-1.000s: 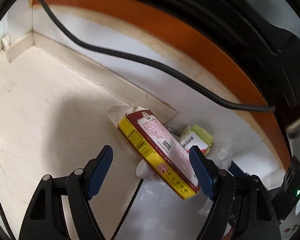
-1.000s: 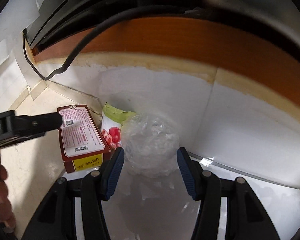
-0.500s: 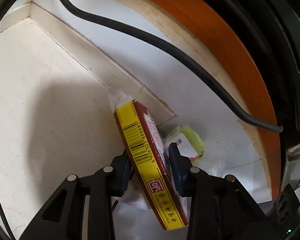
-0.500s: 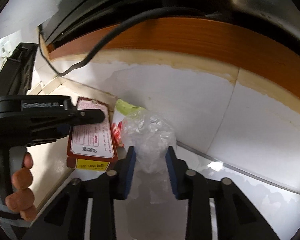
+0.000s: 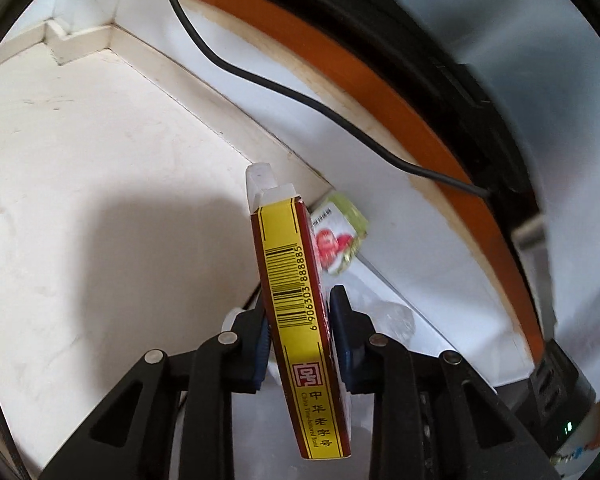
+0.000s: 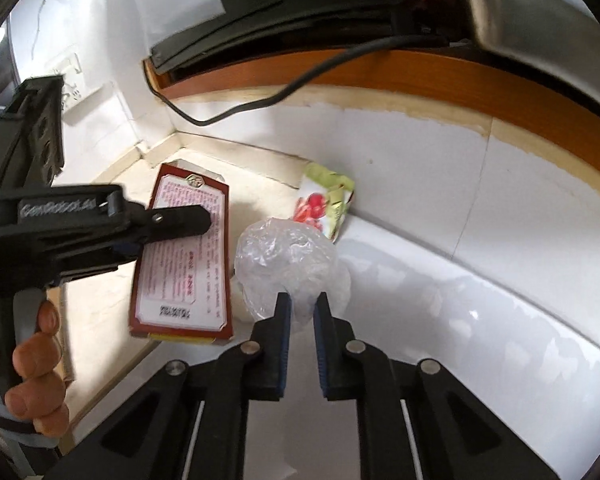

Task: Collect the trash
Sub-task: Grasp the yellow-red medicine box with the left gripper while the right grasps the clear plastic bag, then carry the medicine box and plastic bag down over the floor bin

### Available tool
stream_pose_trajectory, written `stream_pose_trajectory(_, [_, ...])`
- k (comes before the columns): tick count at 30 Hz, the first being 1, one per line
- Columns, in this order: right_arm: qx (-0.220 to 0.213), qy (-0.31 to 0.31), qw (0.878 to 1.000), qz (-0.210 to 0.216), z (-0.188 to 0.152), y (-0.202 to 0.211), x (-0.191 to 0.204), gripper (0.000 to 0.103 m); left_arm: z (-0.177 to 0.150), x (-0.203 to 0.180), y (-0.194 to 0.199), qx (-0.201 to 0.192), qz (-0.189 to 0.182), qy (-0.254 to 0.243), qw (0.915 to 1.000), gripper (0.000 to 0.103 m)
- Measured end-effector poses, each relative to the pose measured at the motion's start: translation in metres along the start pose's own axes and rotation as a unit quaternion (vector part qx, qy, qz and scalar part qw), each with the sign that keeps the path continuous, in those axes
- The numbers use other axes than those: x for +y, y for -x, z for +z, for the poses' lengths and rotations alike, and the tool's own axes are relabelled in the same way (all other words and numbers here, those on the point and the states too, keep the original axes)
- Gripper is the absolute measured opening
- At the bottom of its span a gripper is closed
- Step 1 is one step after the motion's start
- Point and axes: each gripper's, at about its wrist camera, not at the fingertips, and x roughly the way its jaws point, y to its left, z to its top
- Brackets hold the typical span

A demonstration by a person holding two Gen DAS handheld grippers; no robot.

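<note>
Clamped tight on both sides of a flat red and yellow cardboard box (image 5: pixel 296 312): left gripper (image 5: pixel 300 320), jaws just been closing. Box up off the pale floor (image 5: pixel 80 160), standing on its thin edge, yellow barcode side facing the camera, white open flap at the far end. Same box seen from the right wrist (image 6: pixel 184 256), red-framed white label on top, black finger of the left gripper (image 6: pixel 168 220) pressed on it, person's hand (image 6: pixel 32 364) wrapped round the grey handle at the near left.

Pinched almost shut on a scrunched clear plastic bag (image 6: pixel 288 260): right gripper (image 6: pixel 300 312), jaws just been closing, thin film caught between the blue pads (image 6: pixel 284 320). Bag bulging out past the fingertips, just right of the box.

Beyond both, small green snack wrapper with red fruit on it (image 6: pixel 326 204), leaning in the corner against the white wall panel (image 6: pixel 420 176). Same wrapper peeking out behind the box in the left view (image 5: pixel 340 236).

Above, curved orange wood edge (image 5: pixel 380 92) with a black cable (image 5: pixel 300 96) hanging across the wall.
</note>
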Motion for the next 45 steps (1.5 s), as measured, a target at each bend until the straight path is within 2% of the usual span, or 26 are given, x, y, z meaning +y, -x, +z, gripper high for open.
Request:
stream_pose_trajectory(6, [-0.003,0.0,1.0,0.013,-0.018,0.026,0.012,0.01,-0.028,-0.002,0.054,-0.026,0.002,-0.016,0.9995,0.025])
stream_pose_trajectory(11, [0.009,0.013,1.0,0.016,-0.032,0.038,0.02,0.009,-0.059,0.006,0.098,-0.04,0.03,-0.036,0.9981,0.025])
stream_pose_trajectory(20, [0.019,0.018,1.0,0.014,-0.073,0.072,0.046,0.009,-0.142,0.016,0.159,-0.022,0.056,-0.086,0.9944,0.025])
stream_pose_trajectory(28, [0.014,0.035,0.999,0.028,-0.114,0.125,0.099,0.009,-0.202,0.024,0.232,-0.026,0.087,-0.125,0.9881,0.025])
stream_pose_trajectory(35, [0.045,0.07,0.996,0.038,-0.16,0.153,0.156,0.009,-0.252,0.045,0.28,-0.035,0.105,-0.144,0.9833,0.025])
stream_pose_trajectory(45, [0.075,0.1,0.991,0.035,-0.224,0.169,0.215,0.009,-0.317,0.068,0.306,-0.02,0.116,-0.18,0.9766,0.025])
